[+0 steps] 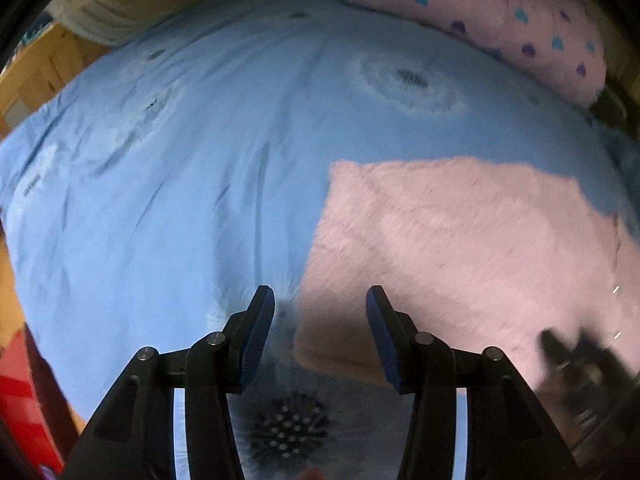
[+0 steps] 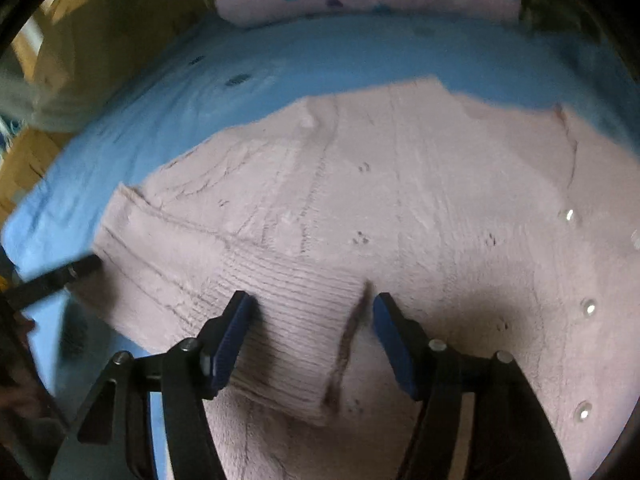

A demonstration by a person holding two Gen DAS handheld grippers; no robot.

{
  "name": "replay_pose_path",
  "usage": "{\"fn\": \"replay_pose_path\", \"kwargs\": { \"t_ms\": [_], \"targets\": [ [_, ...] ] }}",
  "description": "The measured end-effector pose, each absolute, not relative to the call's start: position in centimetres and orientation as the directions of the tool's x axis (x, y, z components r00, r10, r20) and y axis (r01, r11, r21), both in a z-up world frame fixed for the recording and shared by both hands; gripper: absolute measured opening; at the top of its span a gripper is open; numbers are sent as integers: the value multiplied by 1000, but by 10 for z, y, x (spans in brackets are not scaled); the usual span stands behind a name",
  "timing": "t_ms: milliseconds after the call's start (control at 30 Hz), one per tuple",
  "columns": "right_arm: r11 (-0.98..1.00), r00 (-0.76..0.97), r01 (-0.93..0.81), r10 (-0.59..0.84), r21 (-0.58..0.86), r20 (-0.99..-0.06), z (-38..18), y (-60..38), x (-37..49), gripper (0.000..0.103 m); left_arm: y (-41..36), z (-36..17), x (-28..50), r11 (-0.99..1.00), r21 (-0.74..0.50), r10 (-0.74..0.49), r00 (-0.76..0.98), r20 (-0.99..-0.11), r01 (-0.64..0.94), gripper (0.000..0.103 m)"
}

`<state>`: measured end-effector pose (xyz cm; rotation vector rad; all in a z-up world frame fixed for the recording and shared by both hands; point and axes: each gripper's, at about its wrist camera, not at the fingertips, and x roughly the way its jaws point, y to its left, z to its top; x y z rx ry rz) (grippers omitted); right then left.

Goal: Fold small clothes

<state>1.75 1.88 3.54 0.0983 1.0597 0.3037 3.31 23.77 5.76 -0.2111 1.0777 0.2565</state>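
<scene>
Pink sweater [image 2: 400, 208] lies flat on the blue bed sheet [image 1: 160, 160]. Left gripper [image 1: 320, 336] fingers released over the sweater's corner. Right gripper [image 2: 312, 340] fingers spread, straddling the folded-in ribbed cuff [image 2: 288, 344], not pinching it.

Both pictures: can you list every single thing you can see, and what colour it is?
Sweater: one, pale pink knit with small shiny buttons down one side, lying flat on the bed; a ribbed sleeve cuff is folded over it.
Bed cover: one, light blue with dark flower prints, under the sweater.
Pillow: one, pink with purple and turquoise hearts, at the far end of the bed.
Left gripper: black with blue pads, jaws apart over the sweater's edge, empty.
Right gripper: black with blue pads, jaws apart around the cuff, not pinching it.
</scene>
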Motion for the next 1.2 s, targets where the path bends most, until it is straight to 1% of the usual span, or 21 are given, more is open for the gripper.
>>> {"fn": "replay_pose_path", "kwargs": {
  "t_ms": [33,67,100,200,267,300,367,567,667,800,967,1067,1200],
  "targets": [
    [944,444,-244,312,222,-840,37,27,16,32,237,59,32,948,-67,91,467,-880,-311,29],
    [939,439,-264,319,218,-840,38,30,14,11,238,59,33,945,-86,83,486,-870,-316,29],
    [937,437,-277,321,214,-840,40,32,14,10,238,60,34,941,-94,88,503,-860,-325,29],
    [918,427,-287,380,275,-821,49,18,16,9,234,70,32,941,-92,108,549,-828,-324,29],
    [898,424,-282,432,337,-796,65,-4,20,9,227,76,32,947,-132,65,576,-815,-293,29],
    [895,429,-274,442,352,-788,70,-9,22,8,224,80,29,949,-168,26,598,-801,-266,29],
    [889,453,-259,457,378,-765,86,-26,26,8,218,83,28,952,-204,-19,619,-785,-228,29],
    [902,504,-254,432,350,-748,114,-70,42,8,196,80,34,964,-196,-48,607,-793,-179,29],
    [915,526,-242,403,323,-749,121,-96,46,8,184,74,40,965,-190,-50,585,-810,-180,29],
    [920,526,-223,392,322,-755,123,-128,49,8,167,72,49,959,-204,-62,561,-826,-195,29],
    [942,531,-220,334,254,-778,118,-164,46,8,135,73,58,970,-178,-59,552,-831,-166,29],
    [944,529,-210,328,254,-782,113,-184,48,8,107,74,63,986,-112,-26,546,-838,-125,29],
    [948,528,-189,319,257,-787,107,-206,52,8,71,78,62,998,-37,1,578,-816,-52,29]
  ]
}}
